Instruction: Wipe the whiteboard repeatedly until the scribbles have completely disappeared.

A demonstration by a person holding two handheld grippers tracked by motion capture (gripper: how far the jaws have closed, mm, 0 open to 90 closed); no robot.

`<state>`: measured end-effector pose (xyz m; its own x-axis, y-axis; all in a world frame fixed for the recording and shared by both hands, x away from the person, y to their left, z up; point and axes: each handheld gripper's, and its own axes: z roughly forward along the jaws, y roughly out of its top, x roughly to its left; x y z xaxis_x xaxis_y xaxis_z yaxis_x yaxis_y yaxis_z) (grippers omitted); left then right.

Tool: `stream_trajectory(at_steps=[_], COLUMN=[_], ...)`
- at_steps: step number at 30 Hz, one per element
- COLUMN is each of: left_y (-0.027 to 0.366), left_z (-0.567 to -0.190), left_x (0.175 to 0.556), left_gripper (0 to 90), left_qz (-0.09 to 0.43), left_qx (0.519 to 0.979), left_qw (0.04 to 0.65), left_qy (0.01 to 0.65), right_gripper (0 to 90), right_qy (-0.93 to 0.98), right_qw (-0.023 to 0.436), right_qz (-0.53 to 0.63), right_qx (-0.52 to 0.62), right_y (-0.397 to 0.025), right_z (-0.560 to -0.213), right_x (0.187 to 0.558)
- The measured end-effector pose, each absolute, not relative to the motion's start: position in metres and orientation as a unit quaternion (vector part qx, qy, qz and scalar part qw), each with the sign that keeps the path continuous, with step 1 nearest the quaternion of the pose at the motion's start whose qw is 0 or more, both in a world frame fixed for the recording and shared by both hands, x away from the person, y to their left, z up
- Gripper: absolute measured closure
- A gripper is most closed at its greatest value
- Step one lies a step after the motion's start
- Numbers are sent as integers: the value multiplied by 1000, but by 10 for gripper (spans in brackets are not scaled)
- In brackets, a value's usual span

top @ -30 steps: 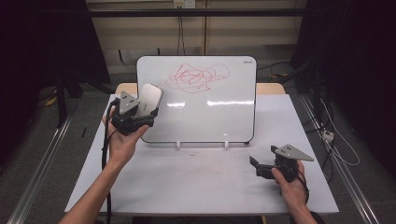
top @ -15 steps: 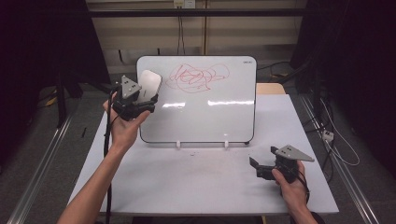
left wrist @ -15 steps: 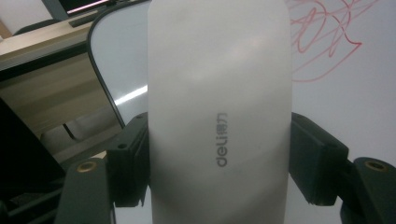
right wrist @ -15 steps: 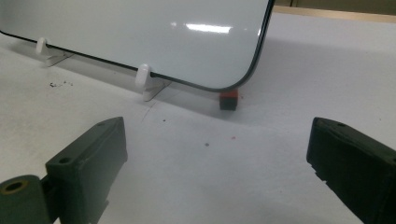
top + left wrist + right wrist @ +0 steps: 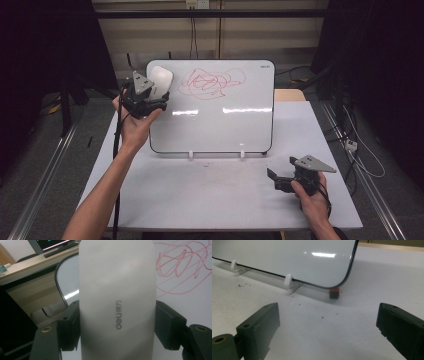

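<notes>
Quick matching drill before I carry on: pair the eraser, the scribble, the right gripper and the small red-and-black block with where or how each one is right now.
Things:
1. white eraser
2. red scribble
3. right gripper
4. small red-and-black block

States:
A. jaws open, low over the table, holding nothing
B. on the table by the whiteboard's lower corner
C. clamped between the left gripper's jaws
D. drawn across the upper part of the whiteboard

Pairs: 1-C, 2-D, 3-A, 4-B

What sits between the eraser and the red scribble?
Nothing: bare whiteboard separates the eraser, clamped in the left gripper, from the scribble, per the high view.
</notes>
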<state>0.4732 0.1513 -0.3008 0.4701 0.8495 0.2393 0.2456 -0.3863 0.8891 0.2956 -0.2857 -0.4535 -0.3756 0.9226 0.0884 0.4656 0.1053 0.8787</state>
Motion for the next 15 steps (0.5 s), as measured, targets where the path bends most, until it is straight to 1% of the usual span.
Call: stream_trajectory(at_steps=[15], left_y=[138], left_z=[-300], left_x=[493], left_gripper=[311], left_qz=[381], left_qx=[759], left_qw=[385], left_qy=[361], right_gripper=[53], right_qy=[695], right_qw=[251], right_qz=[454], right_qx=[498], right_y=[-283], right_z=[-452], right_x=[298])
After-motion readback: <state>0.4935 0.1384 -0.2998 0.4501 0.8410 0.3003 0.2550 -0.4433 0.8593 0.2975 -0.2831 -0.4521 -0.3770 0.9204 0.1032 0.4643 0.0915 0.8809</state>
